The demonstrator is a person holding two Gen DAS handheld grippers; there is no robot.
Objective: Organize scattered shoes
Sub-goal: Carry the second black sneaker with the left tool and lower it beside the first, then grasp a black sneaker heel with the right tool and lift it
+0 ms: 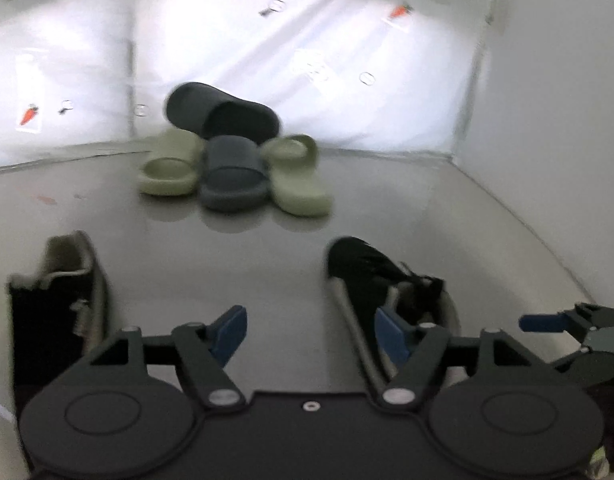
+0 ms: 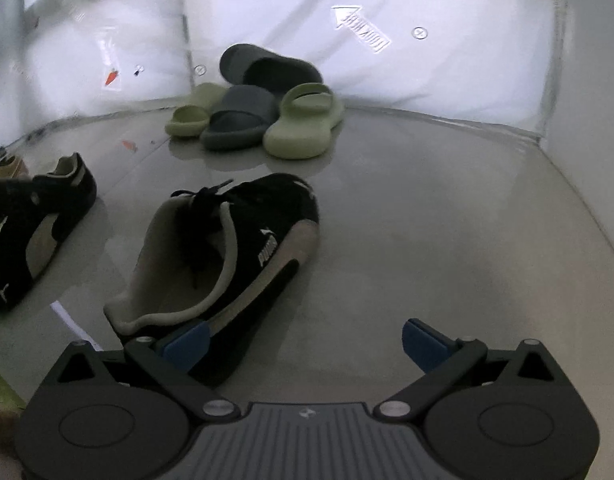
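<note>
Scattered shoes on a glossy grey floor (image 2: 427, 220)

Both the left gripper (image 1: 311, 330) and right gripper (image 2: 305, 340) are held spread, empty. A black suede sneaker (image 2: 243, 248) lies near; rounded foam slides (image 2: 259, 100) are heaped against the white wall (image 2: 447, 72).

The left gripper (image 1: 311, 334) is held low over the grey floor (image 1: 267, 264), level and pointing forward, with its jaws spread wide and nothing gripped between the blue pads (image 1: 229, 334). The right gripper (image 2: 305, 342) is likewise held low over that floor with its jaws spread wide and empty, its left blue pad (image 2: 186, 344) being seen just in front of the heel of a black sneaker (image 2: 227, 256), though contact cannot be judged. In the left wrist view, one blue fingertip of the right gripper (image 1: 541, 323) is seen at the far right edge, just above the floor.
</note>
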